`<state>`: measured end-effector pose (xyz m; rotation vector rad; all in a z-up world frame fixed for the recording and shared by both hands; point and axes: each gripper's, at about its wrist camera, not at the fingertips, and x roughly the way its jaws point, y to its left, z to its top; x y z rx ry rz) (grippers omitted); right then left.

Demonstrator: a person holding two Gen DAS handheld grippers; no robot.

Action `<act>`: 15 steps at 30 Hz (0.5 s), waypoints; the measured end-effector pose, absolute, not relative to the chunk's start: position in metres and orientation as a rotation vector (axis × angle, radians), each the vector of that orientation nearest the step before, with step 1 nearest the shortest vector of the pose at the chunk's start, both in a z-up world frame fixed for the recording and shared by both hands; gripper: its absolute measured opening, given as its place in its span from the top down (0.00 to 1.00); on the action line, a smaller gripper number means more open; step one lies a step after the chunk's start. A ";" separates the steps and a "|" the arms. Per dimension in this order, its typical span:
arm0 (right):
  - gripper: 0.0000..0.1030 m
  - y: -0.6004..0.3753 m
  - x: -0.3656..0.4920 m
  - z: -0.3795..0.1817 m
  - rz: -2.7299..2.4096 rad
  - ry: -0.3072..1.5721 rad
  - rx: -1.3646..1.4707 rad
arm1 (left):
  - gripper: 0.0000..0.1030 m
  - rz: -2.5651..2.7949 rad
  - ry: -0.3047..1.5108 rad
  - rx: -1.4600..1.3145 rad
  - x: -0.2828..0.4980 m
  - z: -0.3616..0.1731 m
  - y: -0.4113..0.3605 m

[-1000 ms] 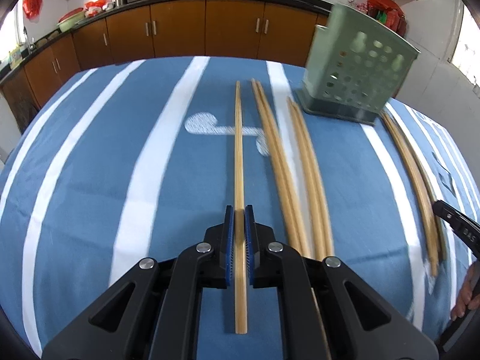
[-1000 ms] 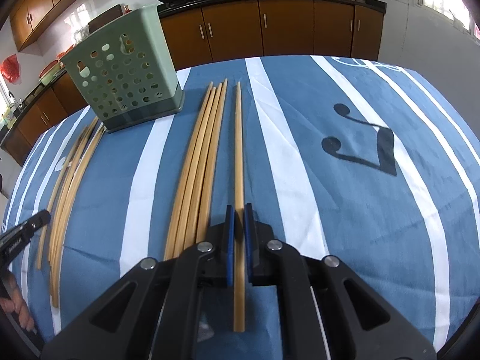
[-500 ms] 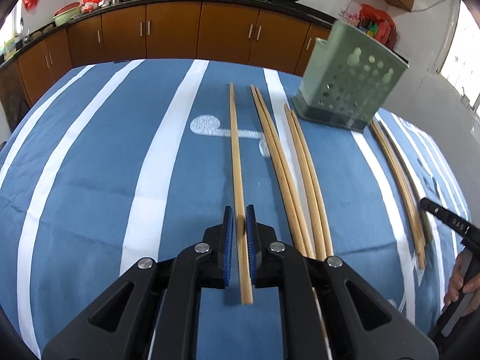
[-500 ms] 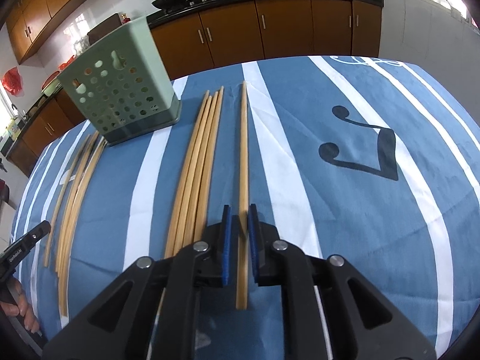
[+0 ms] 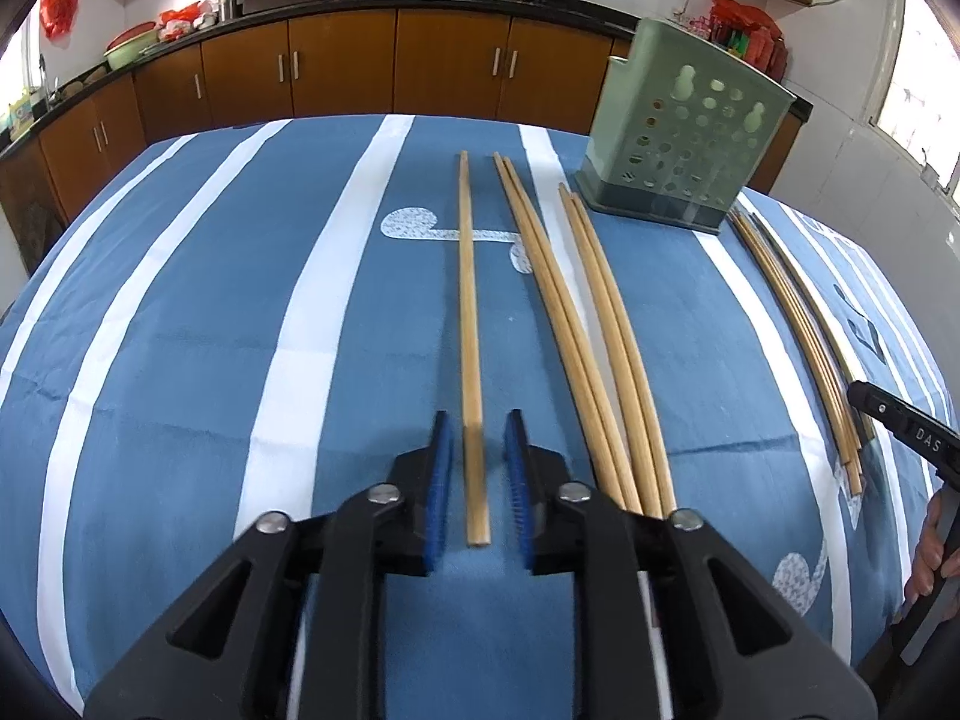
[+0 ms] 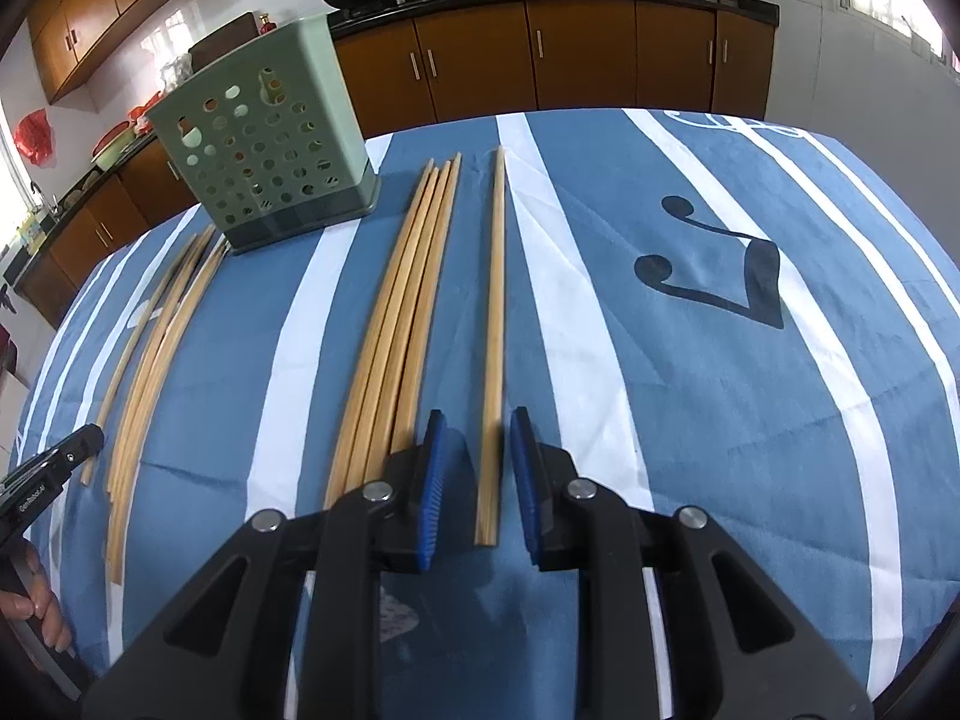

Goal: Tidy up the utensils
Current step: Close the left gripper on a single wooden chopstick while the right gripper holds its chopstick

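Note:
A single wooden chopstick [image 5: 469,336] lies flat on the blue striped tablecloth between the fingers of my open left gripper [image 5: 477,438]. Several more chopsticks [image 5: 591,354] lie just right of it. In the right wrist view another single chopstick [image 6: 494,348] lies flat between the fingers of my open right gripper [image 6: 477,435], with several chopsticks [image 6: 399,324] to its left. The green perforated utensil holder [image 5: 684,138] stands upright at the far side; it also shows in the right wrist view [image 6: 264,138]. Neither gripper touches its chopstick.
Another bundle of chopsticks [image 5: 798,330] lies right of the holder, also in the right wrist view [image 6: 156,348]. The right gripper's tip [image 5: 900,426] shows at the left view's right edge. Kitchen cabinets [image 5: 420,66] stand beyond the table's far edge.
Both grippers have opened and let go of their chopsticks, which now lie on the cloth. Both grippers have drawn back a little along the sticks.

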<state>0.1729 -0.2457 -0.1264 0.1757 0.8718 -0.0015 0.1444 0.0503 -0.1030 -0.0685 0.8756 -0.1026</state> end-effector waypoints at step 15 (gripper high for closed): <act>0.93 -0.255 0.163 -0.124 -0.003 0.845 0.206 | 0.93 -0.079 0.878 -0.095 0.134 -0.103 0.055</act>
